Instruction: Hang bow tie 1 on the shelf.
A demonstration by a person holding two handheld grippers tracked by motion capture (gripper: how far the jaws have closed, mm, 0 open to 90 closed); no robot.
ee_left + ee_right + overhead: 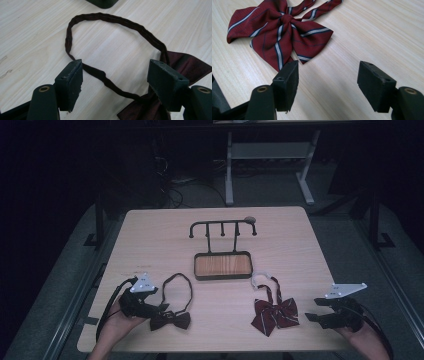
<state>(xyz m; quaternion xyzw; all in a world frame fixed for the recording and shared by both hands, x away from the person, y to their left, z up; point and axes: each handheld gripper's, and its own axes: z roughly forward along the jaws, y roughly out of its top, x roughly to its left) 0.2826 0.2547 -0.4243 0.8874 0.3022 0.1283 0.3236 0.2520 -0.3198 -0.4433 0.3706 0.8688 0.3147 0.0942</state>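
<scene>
A dark maroon bow tie (171,320) lies at the table's front left, its neck band (105,45) curled in a loop on the wood. My left gripper (159,309) sits just left of it, open, with the band (110,83) running between the jaws and the bow (185,66) beside the right jaw. A red striped bow tie (275,314) with a white collar loop (261,278) lies at the front right. My right gripper (312,309) hovers to its right, open, nothing between the jaws; the striped bow (279,32) lies ahead of them.
A black hanger rack (222,226) with several pegs rises from a wood-lined tray base (223,265) at the table's middle. A small round object (250,219) rests on the rack's right end. Desk legs and cables stand on the floor behind the table.
</scene>
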